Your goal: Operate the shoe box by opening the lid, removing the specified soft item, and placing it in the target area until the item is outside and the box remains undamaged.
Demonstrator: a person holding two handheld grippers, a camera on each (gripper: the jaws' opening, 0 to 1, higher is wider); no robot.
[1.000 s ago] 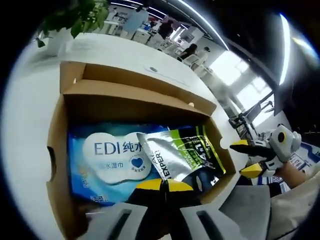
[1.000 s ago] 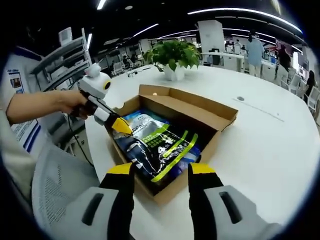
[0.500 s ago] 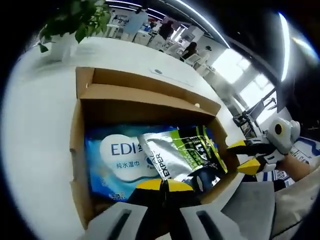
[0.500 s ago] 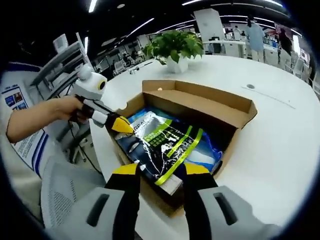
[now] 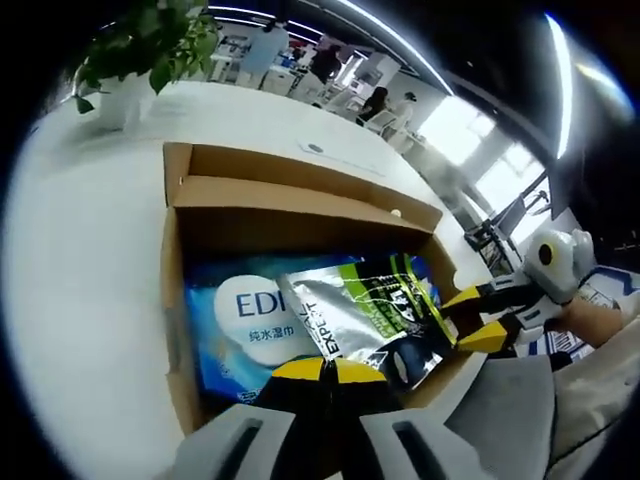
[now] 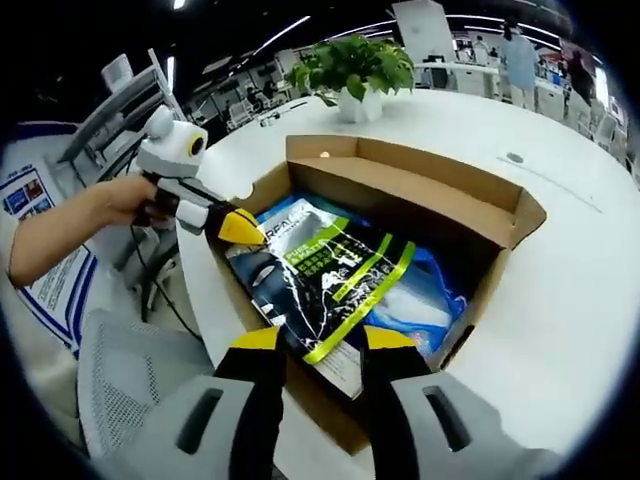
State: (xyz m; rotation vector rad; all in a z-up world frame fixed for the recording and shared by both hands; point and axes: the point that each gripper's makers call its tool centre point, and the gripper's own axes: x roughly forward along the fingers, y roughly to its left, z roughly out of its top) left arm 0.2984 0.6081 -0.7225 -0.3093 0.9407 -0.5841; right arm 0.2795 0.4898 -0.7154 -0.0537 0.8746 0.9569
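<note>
Right jaws nearer pouch (image 6: pixel 320 275), straddling it

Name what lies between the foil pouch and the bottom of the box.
A blue wet-wipes pack lies under the foil pouch in the box; the left gripper view shows it best, and the right gripper view shows its blue edge.

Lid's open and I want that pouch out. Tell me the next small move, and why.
Probably lift the pouch up: the left hand-held gripper looks shut on its edge, the right hand-held gripper open at its other end, and it lies inside the box.
</note>
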